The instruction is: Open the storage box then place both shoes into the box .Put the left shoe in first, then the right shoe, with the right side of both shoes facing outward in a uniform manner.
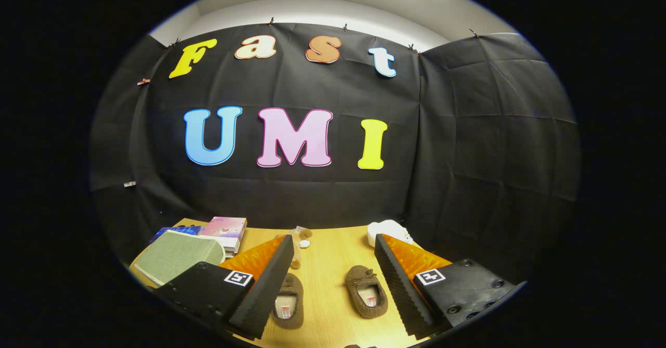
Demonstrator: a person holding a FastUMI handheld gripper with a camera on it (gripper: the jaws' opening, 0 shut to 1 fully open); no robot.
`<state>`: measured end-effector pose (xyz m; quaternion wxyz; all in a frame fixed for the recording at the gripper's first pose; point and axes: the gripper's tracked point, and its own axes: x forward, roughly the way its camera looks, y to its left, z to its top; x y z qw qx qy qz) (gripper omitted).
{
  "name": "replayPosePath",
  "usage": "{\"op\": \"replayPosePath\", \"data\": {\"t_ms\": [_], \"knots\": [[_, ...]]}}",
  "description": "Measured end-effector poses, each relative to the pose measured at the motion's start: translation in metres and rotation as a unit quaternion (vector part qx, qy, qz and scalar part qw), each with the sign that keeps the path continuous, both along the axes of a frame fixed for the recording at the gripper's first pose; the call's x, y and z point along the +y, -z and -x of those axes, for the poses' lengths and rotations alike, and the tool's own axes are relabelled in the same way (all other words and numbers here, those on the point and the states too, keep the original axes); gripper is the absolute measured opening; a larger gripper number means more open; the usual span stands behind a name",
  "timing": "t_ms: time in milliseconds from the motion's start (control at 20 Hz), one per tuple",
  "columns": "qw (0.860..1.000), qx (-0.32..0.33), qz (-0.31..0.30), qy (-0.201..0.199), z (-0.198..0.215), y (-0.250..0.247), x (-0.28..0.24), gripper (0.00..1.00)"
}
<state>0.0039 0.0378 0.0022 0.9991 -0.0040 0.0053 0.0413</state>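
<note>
**Inspector:** Gripper view. State the tool's condition.

**Assistant:** The gripper (333, 280) has its fingers spread wide, with nothing between the pads. It is raised above the wooden table (333, 249) and looks along the tabletop toward the black cloth wall (312, 192).

**Inspector:** Position of the shoes, taking the left finger as reference.

**Assistant:** Two brown slipper-type shoes lie flat on the table, openings up, toes toward the wall. The left-hand shoe (287, 301) lies just beside the inner face of the left finger (265, 285), its near side partly hidden behind that finger. The right-hand shoe (367, 291) lies further across from the left finger, in the gap between the fingers and nearer the right finger (400, 285). The two shoes are apart, with bare wood between them. Which is the left shoe and which the right, I cannot tell.

**Inspector:** The storage box?

**Assistant:** A grey-green fabric-covered box (177, 257) lies beyond the outer side of the left finger, near the table's corner. I cannot confirm it is the storage box, nor whether it is open. Behind it stand a pink box (225, 227) and a blue item (174, 231).

**Inspector:** Edges and free room.

**Assistant:** The table's far edge meets the wall. Ahead of the left finger, toward that edge, stand small pale objects (301, 241), too small to identify. A white object (387, 232) lies beyond the right finger, at the far edge. Bare wood runs between the shoes and ahead of them.
</note>
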Motion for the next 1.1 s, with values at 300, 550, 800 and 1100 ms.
{"op": "replayPosePath", "data": {"t_ms": [300, 550, 800, 1100], "knots": [[1.0, 0.009, 0.007, -0.026, -0.005, 0.006, 0.022, 0.97], [0.998, 0.023, 0.009, -0.052, -0.012, 0.011, 0.037, 0.97], [0.995, 0.047, 0.001, -0.089, -0.024, 0.02, 0.053, 0.97], [0.969, 0.142, -0.055, -0.193, -0.033, 0.06, 0.102, 0.98]]}}
